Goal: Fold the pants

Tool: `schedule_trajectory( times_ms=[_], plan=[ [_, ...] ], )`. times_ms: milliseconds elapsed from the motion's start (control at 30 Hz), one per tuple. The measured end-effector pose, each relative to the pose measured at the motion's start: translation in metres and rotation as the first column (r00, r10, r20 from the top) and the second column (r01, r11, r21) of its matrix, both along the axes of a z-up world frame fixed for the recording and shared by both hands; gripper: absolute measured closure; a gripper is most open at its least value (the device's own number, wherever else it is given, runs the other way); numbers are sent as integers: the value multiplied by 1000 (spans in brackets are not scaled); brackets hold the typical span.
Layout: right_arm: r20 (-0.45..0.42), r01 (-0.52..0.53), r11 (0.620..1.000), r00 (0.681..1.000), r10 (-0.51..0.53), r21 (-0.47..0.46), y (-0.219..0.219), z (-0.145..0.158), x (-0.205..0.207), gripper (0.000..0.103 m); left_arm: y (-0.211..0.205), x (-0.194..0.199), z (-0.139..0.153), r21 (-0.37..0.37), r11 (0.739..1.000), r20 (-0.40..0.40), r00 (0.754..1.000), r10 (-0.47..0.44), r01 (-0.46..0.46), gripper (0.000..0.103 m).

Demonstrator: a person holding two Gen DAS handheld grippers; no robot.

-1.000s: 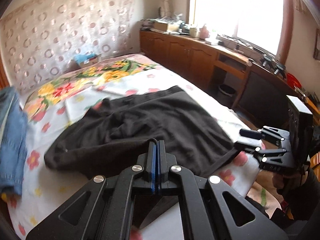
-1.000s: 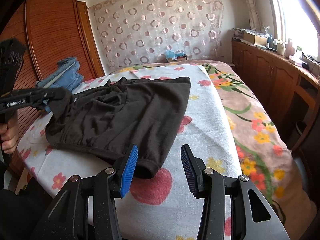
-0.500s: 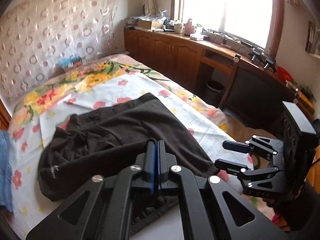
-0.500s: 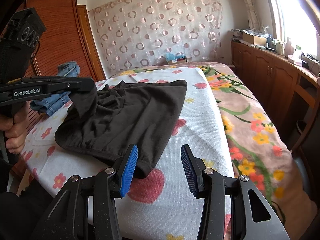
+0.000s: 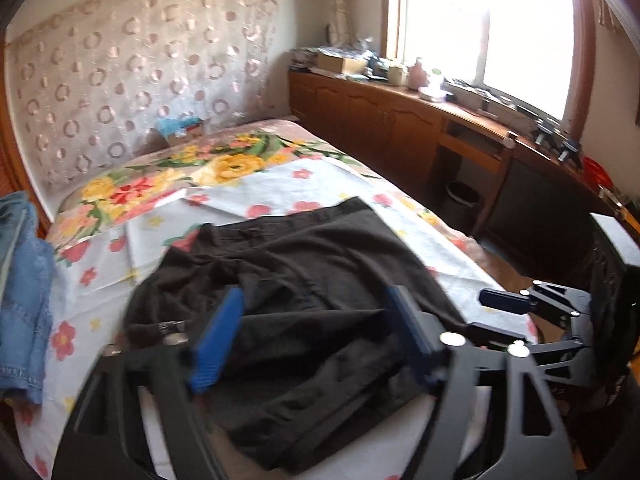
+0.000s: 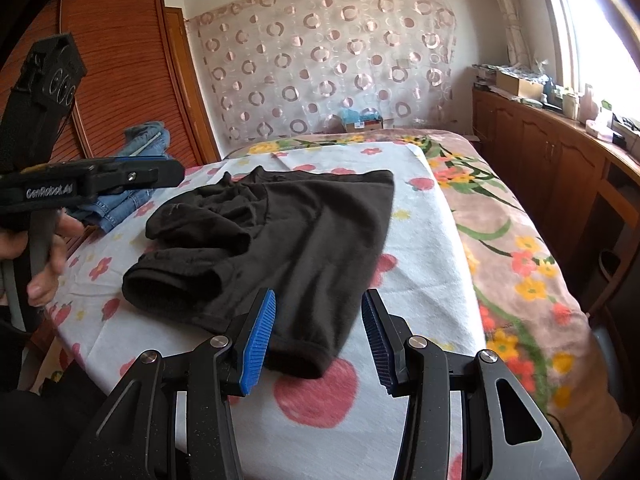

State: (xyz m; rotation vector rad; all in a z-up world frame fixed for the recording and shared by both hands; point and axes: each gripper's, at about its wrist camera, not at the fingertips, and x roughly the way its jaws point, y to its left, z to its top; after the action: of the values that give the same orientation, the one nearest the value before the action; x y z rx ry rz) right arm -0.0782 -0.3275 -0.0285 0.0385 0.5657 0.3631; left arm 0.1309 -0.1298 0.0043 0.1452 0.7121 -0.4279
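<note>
On the bed (image 6: 424,264), spread over a white flowered sheet, lies one pair of black pants (image 6: 288,236), partly folded, with a bunched layer heaped on its left side. From the left wrist view the near edge of the pants (image 5: 320,320) is hidden behind the gripper body, and that whole picture is smeared, so the folds are hard to read. The left tongs (image 5: 316,344) stand released, two blue pads wide apart above the cloth and holding nothing; whether they touch the fabric cannot be told. In the right wrist view the left tongs (image 6: 160,174) show from the side, up at the picture's left edge, with the hand (image 6: 44,248) on the handle only partly in frame. The right tongs (image 6: 318,338) are released too, their two ribbed blue pads set on either side of the pants' near hem, apart from it. One heap of blue jeans (image 6: 128,184) lies by the wooden wardrobe (image 6: 120,92), half covered by the left tongs. A small box (image 6: 360,120) at the headboard is too blurred to identify.
</note>
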Motion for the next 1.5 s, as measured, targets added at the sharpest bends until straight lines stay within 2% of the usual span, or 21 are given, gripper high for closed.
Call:
schedule_trajectory(
  times_ms=[433, 567, 667, 733, 767, 800, 900, 1200, 1500],
  plan=[
    [13, -91, 996, 996, 90, 24, 34, 3, 35, 56, 49, -9, -41, 39, 994, -59, 993, 105, -103, 24],
    [-24, -104, 994, 994, 105, 34, 40, -6, 52, 57, 58, -14, -52, 39, 992, -82, 989, 121, -119, 24],
    [-66, -111, 992, 991, 114, 52, 40, -13, 62, 62, 65, -19, -61, 31, 991, -103, 986, 133, -130, 24],
    [-87, -123, 990, 988, 129, 71, 42, -15, 68, 72, 68, -20, -62, 30, 991, -106, 985, 136, -134, 24],
    [-96, -128, 989, 986, 135, 76, 42, -17, 71, 84, 69, -21, -62, 29, 990, -105, 985, 138, -136, 24],
    [-98, -133, 988, 985, 141, 82, 41, -17, 72, 90, 71, -22, -62, 25, 990, -104, 985, 140, -138, 24],
    [-73, -151, 983, 985, 159, 107, 38, -9, 72, 96, 73, -25, -60, 14, 990, -100, 985, 139, -139, 24],
    [19, -128, 988, 992, 127, 89, 5, 16, 55, 97, 72, -29, -51, -8, 992, -81, 989, 125, -126, 24],
    [-4, -66, 996, 998, 66, 64, -13, 8, 36, 97, 58, -28, -51, 1, 995, -83, 992, 96, -97, 24]
  ],
)
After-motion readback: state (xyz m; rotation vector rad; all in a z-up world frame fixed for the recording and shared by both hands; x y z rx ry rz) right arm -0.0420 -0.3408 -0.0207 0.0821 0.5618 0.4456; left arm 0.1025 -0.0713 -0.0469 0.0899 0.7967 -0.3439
